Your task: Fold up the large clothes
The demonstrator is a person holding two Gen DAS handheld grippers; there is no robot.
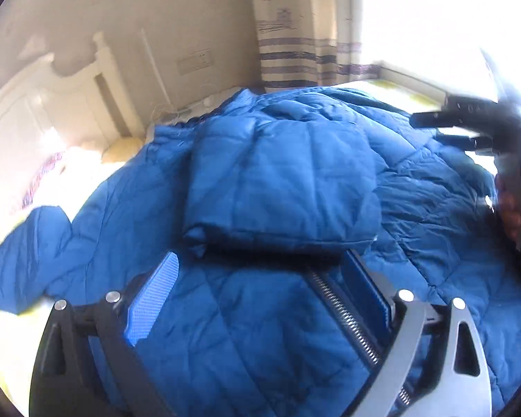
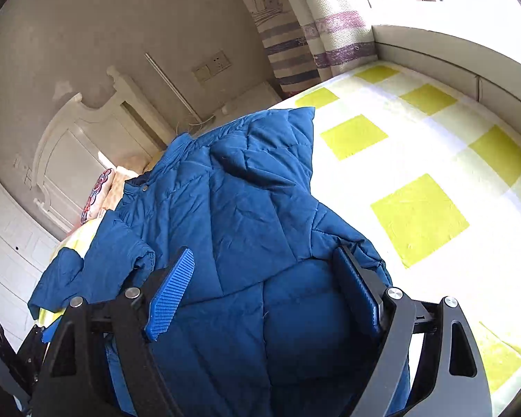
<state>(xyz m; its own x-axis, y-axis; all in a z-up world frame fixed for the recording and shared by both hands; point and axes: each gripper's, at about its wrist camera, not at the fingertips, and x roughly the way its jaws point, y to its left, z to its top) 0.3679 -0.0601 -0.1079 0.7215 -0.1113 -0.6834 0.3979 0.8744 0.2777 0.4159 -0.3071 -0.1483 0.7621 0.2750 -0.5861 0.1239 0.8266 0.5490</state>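
Jackets: I count one blue quilted puffer jacket (image 1: 281, 173), spread over the bed; in my left view one padded part is folded onto its middle, and a sleeve trails toward 9 o'clock.
Jacket position: in my right view the same jacket (image 2: 232, 208) runs from 6 o'clock up to the centre, its edge ending on the sheet at about 12 o'clock.
Grippers: two.
Left gripper (image 1: 260, 278): jaws wide, blue ribbed pads well apart above the jacket, nothing pinched between them.
Right gripper (image 2: 267, 278): jaws spread wide with jacket fabric lying between the pads; neither pad presses it. In my left view it (image 1: 448, 125) shows blurred at 3 o'clock with a hand (image 1: 514, 205) under it.
Bed: one white sheet with yellow-green squares (image 2: 416, 215), bare from 1 to 4 o'clock in my right view.
Surroundings: one white carved headboard (image 2: 69, 153) at 9 o'clock, one striped curtain (image 2: 295, 48) at 12 o'clock, one wall socket plate (image 2: 213, 64) at 11 o'clock, patterned pillows (image 2: 100, 194) beside the collar.
In the way: I see only the jacket's own bulk in front of both grippers.
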